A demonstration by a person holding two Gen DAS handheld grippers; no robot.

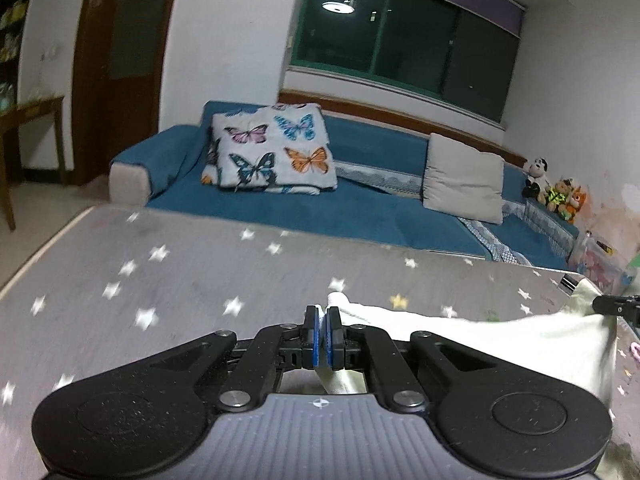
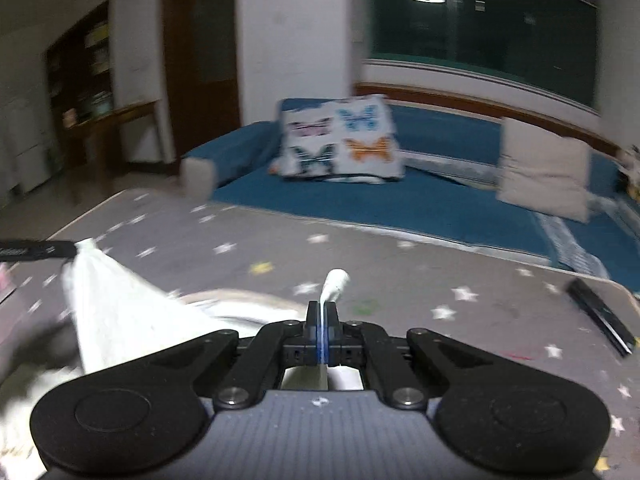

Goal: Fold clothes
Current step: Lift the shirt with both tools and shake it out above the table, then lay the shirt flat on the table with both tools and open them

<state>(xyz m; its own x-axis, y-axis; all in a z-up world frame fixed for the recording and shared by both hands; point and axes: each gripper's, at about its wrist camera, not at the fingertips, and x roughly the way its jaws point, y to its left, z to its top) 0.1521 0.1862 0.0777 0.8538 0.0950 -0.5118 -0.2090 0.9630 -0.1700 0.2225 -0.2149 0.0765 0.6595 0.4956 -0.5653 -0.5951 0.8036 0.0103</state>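
A: How do the two tools sit?

B: Both point forward and tilt down over the grey star-printed cloth-covered bench [image 1: 192, 256]. The left tool [image 1: 322, 320] has its blue-padded black jaws clenched on a bunched corner of the soft white cotton garment [image 1: 520, 340]. The right tool [image 2: 321, 312] is likewise clamped on another corner, a small white nub of fabric poking up past its tips.

A: And the garment itself?

B: It hangs between them, stretched in a limp, creased sheet above the bench; the rest lies crumpled on the bench surface. In the right wrist view the cloth fans from the left tool's black tip into a taut triangle.

A: Anything behind?

B: A blue velvety sofa [image 1: 360, 212] carrying a plump white butterfly-print cushion [image 1: 276, 152] and a plain beige square cushion [image 1: 464, 178]. A flat black bar-shaped object [image 2: 600, 316] lies at the bench's right edge
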